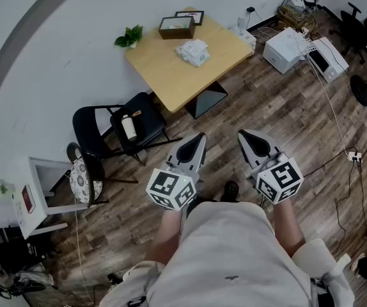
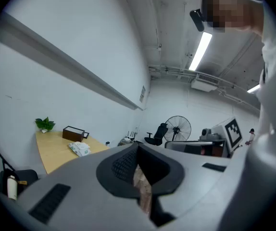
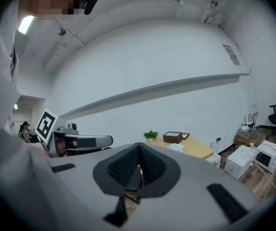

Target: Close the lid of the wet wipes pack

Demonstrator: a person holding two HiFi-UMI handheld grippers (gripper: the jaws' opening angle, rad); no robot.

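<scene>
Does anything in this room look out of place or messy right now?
Yes: a white microwave oven and a white boxy appliance sit on the wooden floor by the wall, with loose cables trailing across it. A white bottle sits on the black chair.

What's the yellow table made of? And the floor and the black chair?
The table looks like pale wood or laminate: an even tan, smooth and matte. The floor looks like brown wood planks, or vinyl copying them: seams show. The chair seems to have thin black metal legs and a dark seat.
</scene>
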